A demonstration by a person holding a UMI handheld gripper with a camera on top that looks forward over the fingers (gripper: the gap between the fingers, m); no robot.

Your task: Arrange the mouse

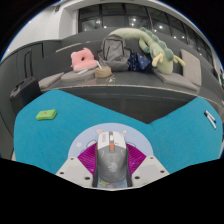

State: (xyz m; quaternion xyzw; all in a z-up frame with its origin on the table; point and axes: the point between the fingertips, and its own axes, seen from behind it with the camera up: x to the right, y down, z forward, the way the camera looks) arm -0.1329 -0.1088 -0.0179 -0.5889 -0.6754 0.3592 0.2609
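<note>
A grey computer mouse (113,158) with a scroll wheel sits between my two fingers. The magenta pads (91,158) press against both of its sides. My gripper (113,165) is shut on the mouse and holds it over a blue mat (60,125) on the table. The mouse's rear end is hidden by the gripper's body.
A small green object (45,114) lies on the blue mat to the left. Beyond the mat a dark sofa (60,75) holds a pink cushion (80,60), a grey bag (113,50), a green plush toy (158,45) and a cup (101,70).
</note>
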